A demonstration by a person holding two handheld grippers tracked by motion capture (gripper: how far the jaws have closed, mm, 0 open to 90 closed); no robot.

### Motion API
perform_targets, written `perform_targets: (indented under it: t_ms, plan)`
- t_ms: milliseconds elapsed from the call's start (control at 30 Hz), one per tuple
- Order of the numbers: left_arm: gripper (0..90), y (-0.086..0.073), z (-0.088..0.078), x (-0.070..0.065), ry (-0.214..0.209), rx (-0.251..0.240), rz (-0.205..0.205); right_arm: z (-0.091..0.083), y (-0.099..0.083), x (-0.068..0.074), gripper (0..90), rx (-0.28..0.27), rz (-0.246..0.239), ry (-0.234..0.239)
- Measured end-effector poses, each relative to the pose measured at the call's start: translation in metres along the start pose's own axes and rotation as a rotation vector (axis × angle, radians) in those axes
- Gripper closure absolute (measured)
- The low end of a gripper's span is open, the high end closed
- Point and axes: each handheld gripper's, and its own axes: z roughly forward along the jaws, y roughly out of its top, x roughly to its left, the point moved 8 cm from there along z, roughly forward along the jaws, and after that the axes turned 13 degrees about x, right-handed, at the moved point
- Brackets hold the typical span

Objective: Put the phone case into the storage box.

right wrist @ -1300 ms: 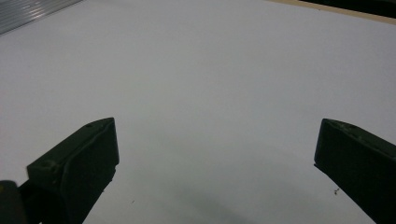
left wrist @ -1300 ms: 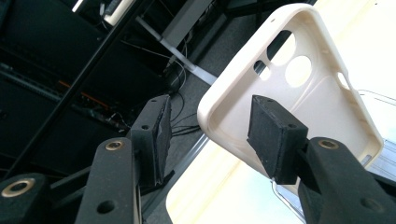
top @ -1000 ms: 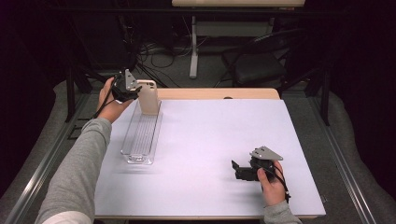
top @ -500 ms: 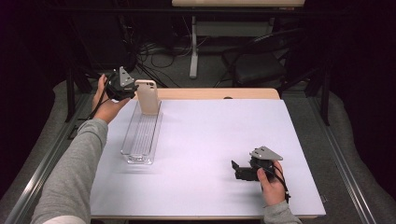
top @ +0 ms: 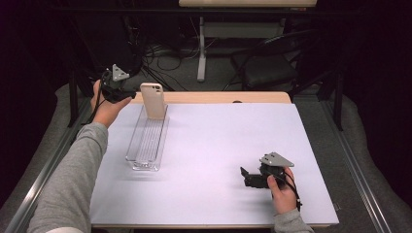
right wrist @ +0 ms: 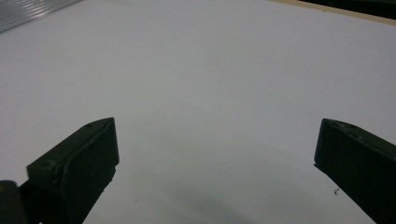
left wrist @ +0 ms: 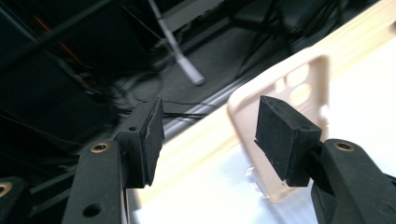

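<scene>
Phone case (top: 153, 100) stands upright, long axis vertical, in the tray's (top: 145, 145) 12 o'clock end. Left gripper (top: 127, 93) released beside it at 9 o'clock; right gripper (top: 244, 175) open, resting level.

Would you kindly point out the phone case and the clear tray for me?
phone case (top: 153, 99), high view, middle of its back.
clear tray (top: 145, 141), high view, ridged floor near its middle.

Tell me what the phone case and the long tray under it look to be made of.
Phone case: probably soft plastic or silicone, matte beige or cream; its surface looks dull, with rounded corners and moulded camera cutouts in the left gripper view. Tray: clear hard plastic, likely acrylic; the white table shows through it, its edges catch the light, and its floor looks ribbed.
</scene>
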Motion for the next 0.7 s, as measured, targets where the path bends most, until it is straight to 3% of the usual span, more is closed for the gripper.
perform_targets:
  t_ms: [200, 400, 700]
  plan:
    - [35.0, 0.003, -0.003, -0.001, -0.115, -0.033, -0.112, 0.0, 0.001, 0.0, 0.0, -0.008, -0.007, 0.001]
    - [29.0, 0.007, -0.007, -0.004, -0.181, -0.068, -0.156, 0.001, 0.001, 0.001, 0.0, -0.008, -0.011, 0.002]
    - [22.9, 0.006, -0.011, -0.003, -0.261, -0.057, -0.262, 0.001, 0.001, 0.001, 0.0, -0.008, -0.009, 0.004]
